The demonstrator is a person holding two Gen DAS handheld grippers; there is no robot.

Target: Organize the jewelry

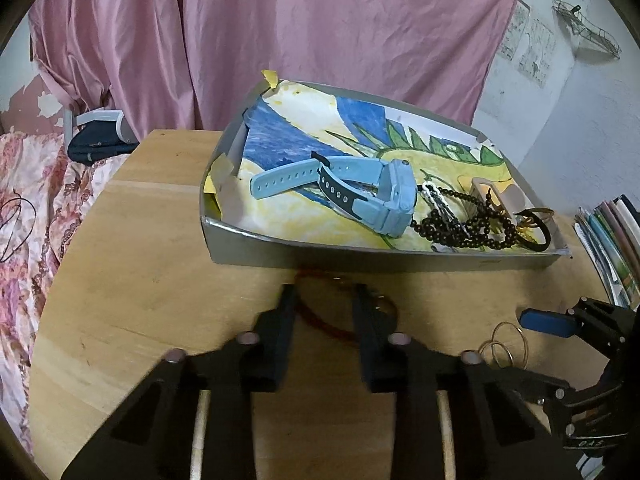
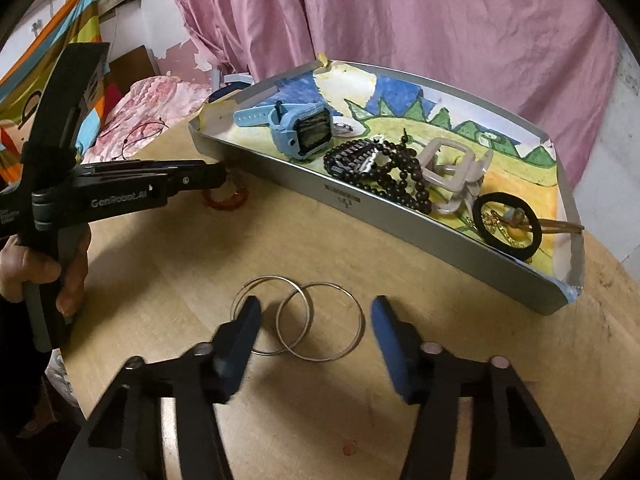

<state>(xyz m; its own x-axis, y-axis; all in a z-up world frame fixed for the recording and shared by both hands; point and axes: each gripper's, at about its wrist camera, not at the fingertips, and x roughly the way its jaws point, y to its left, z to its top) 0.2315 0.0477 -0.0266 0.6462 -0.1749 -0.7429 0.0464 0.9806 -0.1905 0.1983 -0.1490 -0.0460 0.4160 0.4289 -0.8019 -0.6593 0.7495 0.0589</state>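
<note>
My right gripper (image 2: 314,322) sits low over the table (image 2: 168,264), jaws spread wide, nothing between the pads. Two thin metal rings (image 2: 300,316) lie flat on the wood right there, overlapping each other, one blue finger (image 2: 240,332) across the edge of the left ring, the other finger just clear of the right ring.

My left gripper (image 1: 324,300) hangs further along, jaws apart at a middling gap, gripping nothing. A red bracelet (image 1: 320,320) lies on the table beneath and between its fingers, close to the tray wall; whether a finger touches it, I can't tell. From the right camera I see my hand (image 2: 44,272) wrapped round that left handle.

Beyond both sits the tray (image 2: 400,216), lined with a coloured drawing. Inside it: a blue watch (image 2: 296,132) toward the left end, dark beads (image 2: 384,176) heaped beside it over a striped clip (image 2: 356,156), then a pale claw clip (image 2: 452,176), and a black ring (image 2: 508,224) with a gold chain (image 2: 492,222) at the right end.

Pink curtain (image 2: 400,20) behind everything.
</note>
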